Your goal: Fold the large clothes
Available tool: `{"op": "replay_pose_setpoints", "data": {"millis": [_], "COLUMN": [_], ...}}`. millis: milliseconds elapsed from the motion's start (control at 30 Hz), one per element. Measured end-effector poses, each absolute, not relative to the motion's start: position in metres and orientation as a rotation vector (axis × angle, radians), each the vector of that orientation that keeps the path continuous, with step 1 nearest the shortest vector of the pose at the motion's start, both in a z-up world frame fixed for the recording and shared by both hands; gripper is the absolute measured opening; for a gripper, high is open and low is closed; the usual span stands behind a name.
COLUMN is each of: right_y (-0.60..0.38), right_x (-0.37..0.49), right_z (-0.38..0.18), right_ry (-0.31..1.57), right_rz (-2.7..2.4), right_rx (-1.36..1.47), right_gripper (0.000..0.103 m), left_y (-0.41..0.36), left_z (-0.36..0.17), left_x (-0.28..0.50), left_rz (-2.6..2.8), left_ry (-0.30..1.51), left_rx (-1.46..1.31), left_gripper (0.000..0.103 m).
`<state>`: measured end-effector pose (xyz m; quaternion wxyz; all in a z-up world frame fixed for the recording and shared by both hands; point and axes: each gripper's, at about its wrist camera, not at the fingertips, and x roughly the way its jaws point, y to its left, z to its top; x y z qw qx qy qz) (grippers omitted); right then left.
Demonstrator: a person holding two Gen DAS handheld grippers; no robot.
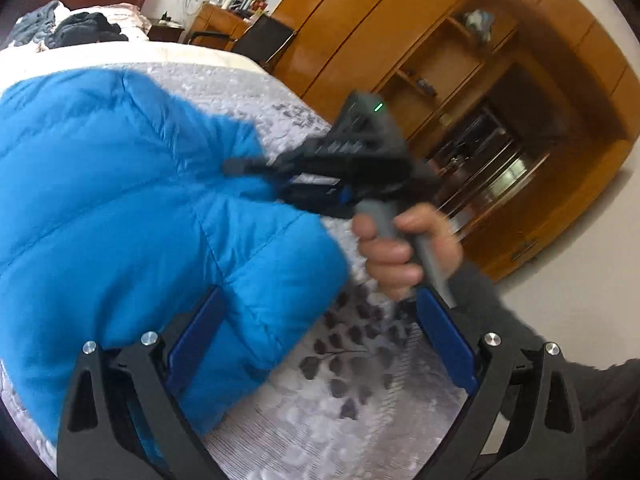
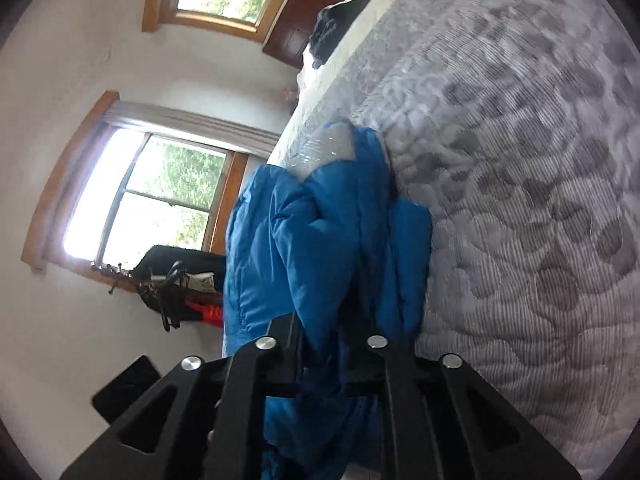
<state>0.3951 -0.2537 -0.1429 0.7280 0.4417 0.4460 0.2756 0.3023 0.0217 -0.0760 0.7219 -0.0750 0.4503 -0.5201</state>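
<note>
A blue puffer jacket (image 1: 132, 216) lay on a bed's grey leaf-patterned quilt (image 1: 352, 364), beside a wooden wardrobe (image 1: 400, 20); two windows (image 2: 160, 196) lit the white wall. The left gripper (image 1: 320, 344) hovered with fingers spread wide, empty, over the jacket's edge. The right gripper (image 2: 320, 336), gripped by a hand (image 1: 404, 252), pinched a jacket fold.

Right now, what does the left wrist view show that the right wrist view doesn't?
Only the left wrist view shows the open left tongs, the person's hand on the other tool's grip, and the wooden wardrobe. Only the right wrist view shows the right tongs shut on jacket fabric, plus the windows. Both show the blue puffer jacket on the grey patterned bedspread.
</note>
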Motion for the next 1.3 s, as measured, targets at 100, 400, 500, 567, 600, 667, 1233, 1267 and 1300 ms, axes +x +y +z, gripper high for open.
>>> {"op": "replay_pose_setpoints", "data": {"millis": [100, 400, 500, 567, 600, 667, 1233, 1267, 1300], "right_y": [-0.262, -0.256, -0.26, -0.266, -0.271, -0.271, -0.246, -0.248, -0.248], "right_x": [0.41, 0.437, 0.434, 0.428, 0.423, 0.412, 0.431, 0.431, 0.431], "right_z": [-0.131, -0.153, -0.136, -0.115, -0.101, -0.069, -0.103, -0.09, -0.075], "right_ry": [0.954, 1.024, 0.978, 0.938, 0.894, 0.823, 0.981, 0.95, 0.917], "right_rz": [0.607, 0.547, 0.552, 0.529, 0.518, 0.556, 0.584, 0.587, 0.604], "right_rx": [1.014, 0.916, 0.901, 0.877, 0.853, 0.811, 0.651, 0.649, 0.65], "right_gripper": [0.039, 0.01, 0.018, 0.031, 0.032, 0.032, 0.0, 0.005, 0.006], "left_y": [0.028, 0.017, 0.017, 0.028, 0.032, 0.03, -0.015, -0.005, 0.011], "left_z": [-0.08, -0.087, -0.076, -0.061, -0.054, -0.048, -0.08, -0.07, -0.056], "left_x": [0.307, 0.311, 0.311, 0.308, 0.306, 0.298, 0.307, 0.308, 0.309], "left_rz": [-1.158, -1.144, -1.134, -1.129, -1.138, -1.187, -1.194, -1.207, -1.22], "left_ry": [1.021, 1.053, 1.058, 1.01, 0.985, 0.965, 1.071, 1.057, 1.017], "left_rx": [-0.201, -0.162, -0.151, -0.193, -0.205, -0.218, -0.21, -0.241, -0.28], "left_gripper": [0.095, 0.095, 0.094, 0.094, 0.094, 0.094, 0.094, 0.094, 0.095]}}
